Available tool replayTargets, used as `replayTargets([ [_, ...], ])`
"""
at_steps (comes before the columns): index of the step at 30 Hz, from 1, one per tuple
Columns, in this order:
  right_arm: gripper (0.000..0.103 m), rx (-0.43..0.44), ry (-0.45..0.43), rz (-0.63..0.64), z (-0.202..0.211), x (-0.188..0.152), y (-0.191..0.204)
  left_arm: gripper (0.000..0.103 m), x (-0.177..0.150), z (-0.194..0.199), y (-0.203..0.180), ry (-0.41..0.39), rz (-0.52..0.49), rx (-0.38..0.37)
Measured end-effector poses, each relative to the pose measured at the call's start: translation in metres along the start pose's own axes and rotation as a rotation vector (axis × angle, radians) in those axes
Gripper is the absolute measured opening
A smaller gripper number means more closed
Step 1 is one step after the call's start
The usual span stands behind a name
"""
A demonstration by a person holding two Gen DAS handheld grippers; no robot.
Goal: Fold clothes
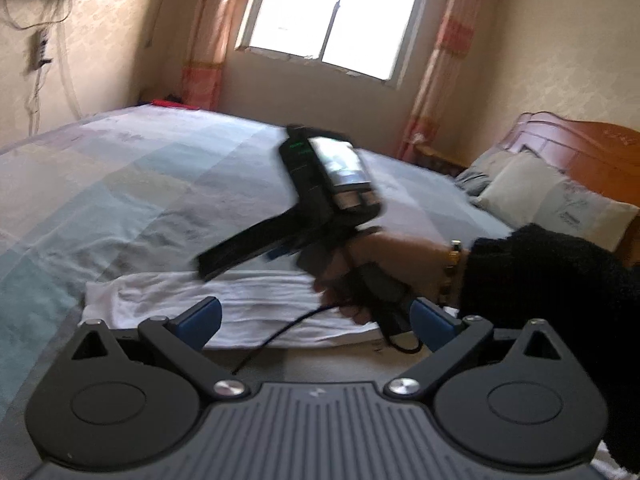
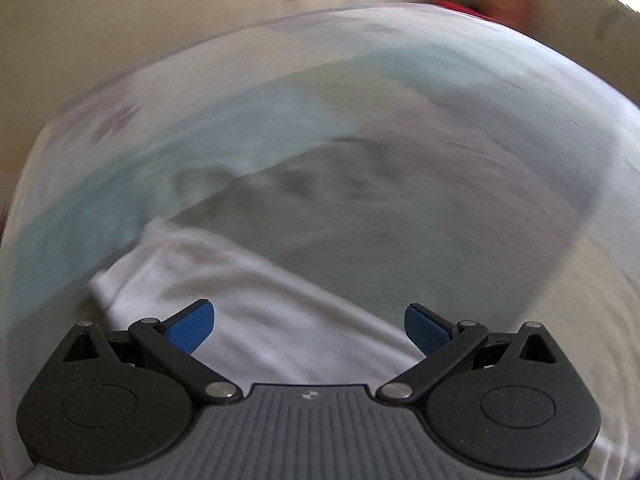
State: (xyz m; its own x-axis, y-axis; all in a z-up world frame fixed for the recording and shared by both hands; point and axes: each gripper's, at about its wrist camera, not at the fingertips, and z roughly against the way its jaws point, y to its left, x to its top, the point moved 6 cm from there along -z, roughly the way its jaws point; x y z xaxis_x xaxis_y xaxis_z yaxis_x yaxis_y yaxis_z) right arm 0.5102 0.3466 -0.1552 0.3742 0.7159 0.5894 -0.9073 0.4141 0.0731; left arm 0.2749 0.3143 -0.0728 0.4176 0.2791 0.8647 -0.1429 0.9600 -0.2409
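Both tools, left (image 1: 316, 322) & right (image 2: 310, 326), gaping, empty, hovering over white garment (image 2: 256, 300) on bed (image 1: 120, 184); between folds, next needing an edge grip.

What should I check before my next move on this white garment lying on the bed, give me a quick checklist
1. Left tool open: ok, blue pads wide apart, nothing between them.
2. Right tool open: ok, pads spread and empty.
3. White garment flat on the bed: ok, it lies in a long folded strip, edges slightly rumpled.
4. Right tool steady: not ok, its view is motion-blurred.
5. Cable clear of the garment: not ok, it trails across the cloth.
6. Which garment edge to grab: cannot tell, the near edge is hidden behind the tools.
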Motion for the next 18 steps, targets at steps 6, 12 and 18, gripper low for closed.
replayTargets([
  [6,0.103,0.043,0.054,0.175,-0.028,0.005,0.053,0.102,0.002,0.005,-0.008,-0.022,-0.026,-0.03],
  [12,0.103,0.029,-0.003,0.244,-0.046,0.008,0.084,0.102,-0.001,-0.006,0.0,0.012,-0.006,-0.013],
  [18,0.103,0.088,-0.063,0.124,-0.016,0.017,0.061,0.102,-0.004,-0.011,-0.004,0.039,-0.011,-0.02],
])
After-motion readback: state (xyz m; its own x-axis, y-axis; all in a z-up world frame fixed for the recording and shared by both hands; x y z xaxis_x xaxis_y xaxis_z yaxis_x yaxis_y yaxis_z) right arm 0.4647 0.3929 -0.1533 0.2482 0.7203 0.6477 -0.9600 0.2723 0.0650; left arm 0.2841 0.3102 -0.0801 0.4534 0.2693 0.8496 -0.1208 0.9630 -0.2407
